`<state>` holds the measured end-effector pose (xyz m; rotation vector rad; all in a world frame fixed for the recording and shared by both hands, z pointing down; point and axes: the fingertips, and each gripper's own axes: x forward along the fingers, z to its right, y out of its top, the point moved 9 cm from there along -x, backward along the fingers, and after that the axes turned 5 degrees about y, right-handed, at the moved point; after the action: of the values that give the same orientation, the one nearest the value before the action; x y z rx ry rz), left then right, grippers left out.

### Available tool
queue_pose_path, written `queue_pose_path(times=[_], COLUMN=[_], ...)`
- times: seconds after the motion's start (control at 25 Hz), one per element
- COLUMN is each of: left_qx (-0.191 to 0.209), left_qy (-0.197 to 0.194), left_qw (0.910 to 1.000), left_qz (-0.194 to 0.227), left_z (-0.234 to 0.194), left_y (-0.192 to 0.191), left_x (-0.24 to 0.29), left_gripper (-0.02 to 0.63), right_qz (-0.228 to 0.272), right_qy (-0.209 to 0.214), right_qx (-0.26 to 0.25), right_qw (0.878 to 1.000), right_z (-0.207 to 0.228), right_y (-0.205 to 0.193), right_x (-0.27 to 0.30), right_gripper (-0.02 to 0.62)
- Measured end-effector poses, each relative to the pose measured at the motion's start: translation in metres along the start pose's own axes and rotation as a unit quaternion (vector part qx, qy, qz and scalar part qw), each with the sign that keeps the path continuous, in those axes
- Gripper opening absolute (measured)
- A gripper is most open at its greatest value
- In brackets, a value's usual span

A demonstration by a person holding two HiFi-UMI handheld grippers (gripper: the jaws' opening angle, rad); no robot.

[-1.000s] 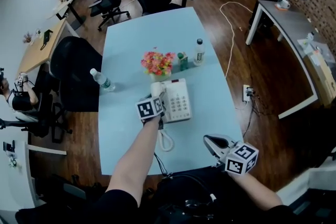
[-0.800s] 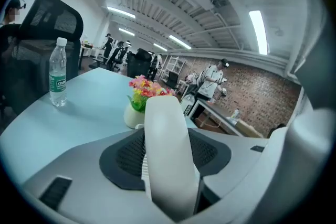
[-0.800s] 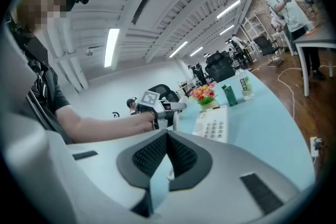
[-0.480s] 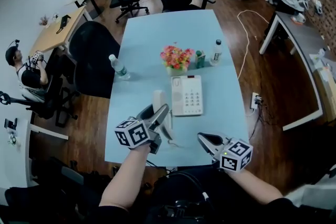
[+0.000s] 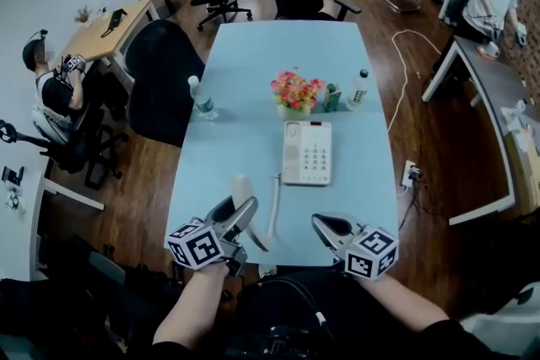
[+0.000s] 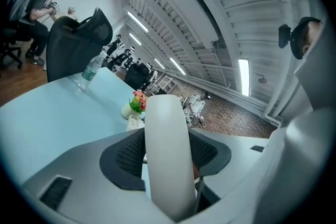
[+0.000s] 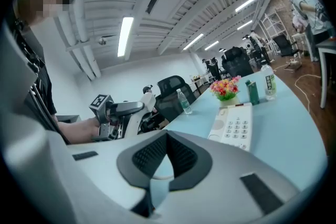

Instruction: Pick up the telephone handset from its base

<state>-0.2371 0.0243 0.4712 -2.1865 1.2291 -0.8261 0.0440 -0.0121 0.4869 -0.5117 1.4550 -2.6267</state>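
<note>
The white telephone base (image 5: 307, 152) lies in the middle of the light blue table (image 5: 253, 63), its cradle bare. My left gripper (image 5: 239, 215) is shut on the white handset (image 5: 245, 191) and holds it above the table's near edge, left of the base. The curly cord (image 5: 274, 205) runs from the handset back toward the base. In the left gripper view the handset (image 6: 164, 123) stands upright between the dark pads (image 6: 123, 157). My right gripper (image 5: 321, 222) hovers at the near edge, jaws together and nothing between them. The right gripper view shows the base (image 7: 233, 126) ahead.
Behind the base stand a pot of flowers (image 5: 295, 88), a green carton (image 5: 332, 97) and a bottle (image 5: 360, 88). A water bottle (image 5: 201, 99) is near the left edge. Black office chairs (image 5: 160, 72) ring the table. A person (image 5: 55, 88) sits at left.
My left gripper has lifted the handset off the base and drawn it back toward the near edge, stretching the cord. The right gripper has shifted a little to the left.
</note>
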Motion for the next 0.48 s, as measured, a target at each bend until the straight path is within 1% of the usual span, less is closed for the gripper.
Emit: queue_pose_path(times=[0.16, 0.28, 0.48], left_qx=[-0.017, -0.018, -0.019], left_qy=[-0.008, -0.020, -0.022], left_qw=[0.9998, 0.9996, 0.9996], left_qz=[0.001, -0.005, -0.007], left_z=[0.006, 0.008, 0.010], left_y=[-0.004, -0.005, -0.001], left_x=[0.002, 0.006, 0.013], left_gripper=[0.236, 0.236, 0.236], right_qz=[-0.009, -0.012, -0.002], right_qy=[0.003, 0.016, 0.009], right_qx=[-0.017, -0.020, 0.003], right_qw=[1.000, 1.000, 1.000], right_z=[-0.005, -0.010, -0.003], right_y=[-0.001, -0.002, -0.003], right_x=[0.003, 0.004, -0.001], right_gripper=[0.014, 0.012, 0.012])
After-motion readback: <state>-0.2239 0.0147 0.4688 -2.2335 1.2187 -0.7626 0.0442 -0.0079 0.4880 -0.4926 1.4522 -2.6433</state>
